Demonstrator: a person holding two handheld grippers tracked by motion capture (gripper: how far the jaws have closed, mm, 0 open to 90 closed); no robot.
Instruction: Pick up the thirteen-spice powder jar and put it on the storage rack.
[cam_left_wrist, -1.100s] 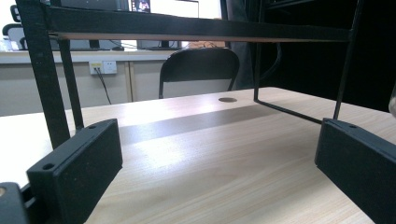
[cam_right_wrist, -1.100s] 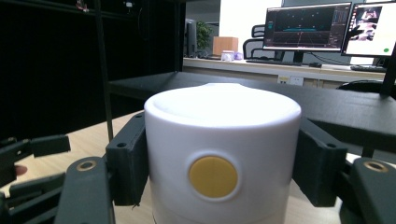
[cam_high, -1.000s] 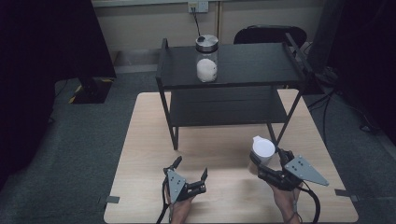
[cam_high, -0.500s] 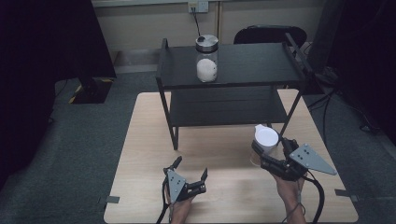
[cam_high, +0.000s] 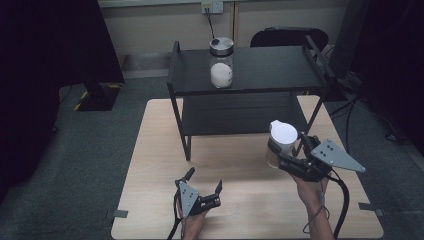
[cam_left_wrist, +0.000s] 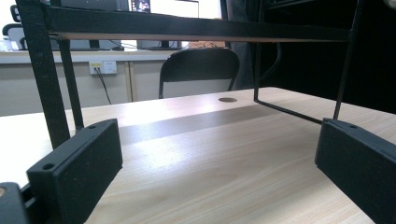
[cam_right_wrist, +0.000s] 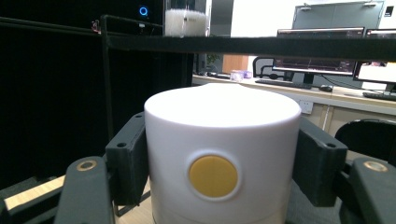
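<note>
White cylindrical container with flat white lid, round yellow spot on its side, upright, clamped in right gripper, raised just above desk, before the black shelf.

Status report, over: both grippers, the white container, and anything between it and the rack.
Right gripper shut on white container, lifted beside black rack. Left gripper open, low over table. Path to lower shelf looks unobstructed.

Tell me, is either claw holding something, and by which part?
The right gripper holds a white jar by its sides, just under its top. The left gripper is open and holds nothing.
</note>
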